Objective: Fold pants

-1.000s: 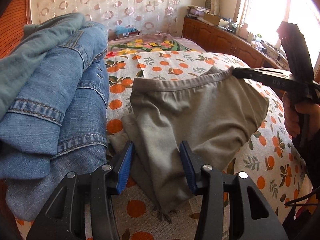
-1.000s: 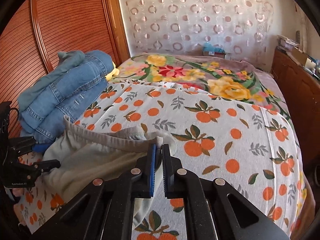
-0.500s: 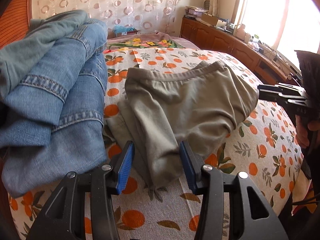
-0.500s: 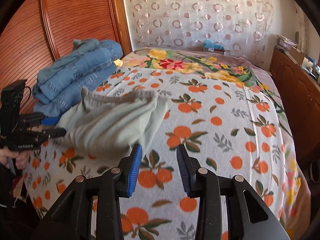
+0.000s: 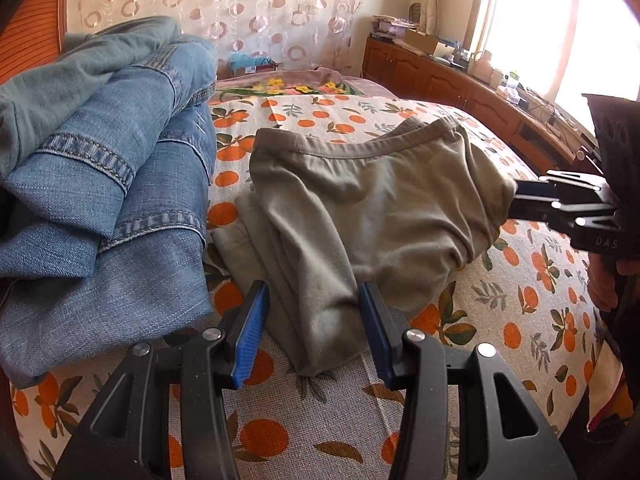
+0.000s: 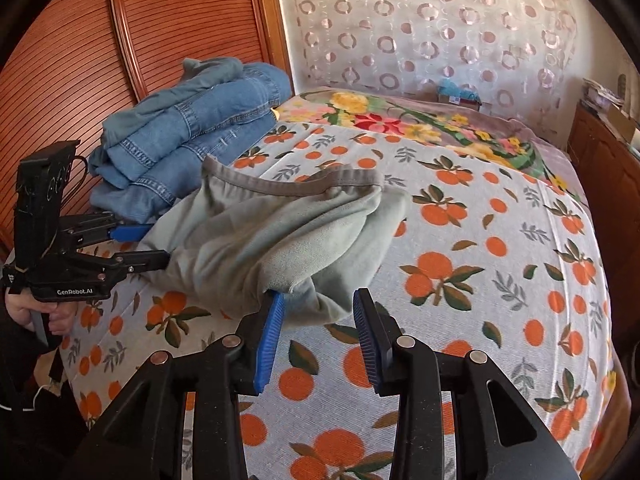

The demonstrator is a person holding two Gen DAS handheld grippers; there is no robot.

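Grey-green pants (image 5: 360, 208) lie folded in a loose bundle on the orange-print bedspread (image 5: 520, 300), waistband at the far side; they also show in the right wrist view (image 6: 280, 236). My left gripper (image 5: 314, 312) is open, its jaws either side of the bundle's near edge. It also shows in the right wrist view (image 6: 148, 244) at the bundle's left end. My right gripper (image 6: 318, 320) is open at the bundle's near corner, and shows in the left wrist view (image 5: 520, 200) at its right side. Neither holds cloth.
A stack of folded blue jeans (image 5: 100, 184) lies just left of the pants, by the wooden headboard (image 6: 100, 60). A floral blanket (image 6: 420, 120) covers the far bed. A wooden cabinet (image 5: 460, 84) runs along the window side.
My right gripper opened, let go of the pants and pulled back, then came in again to the bundle's edge. The pants dropped flat on the bed. My left gripper stayed open.
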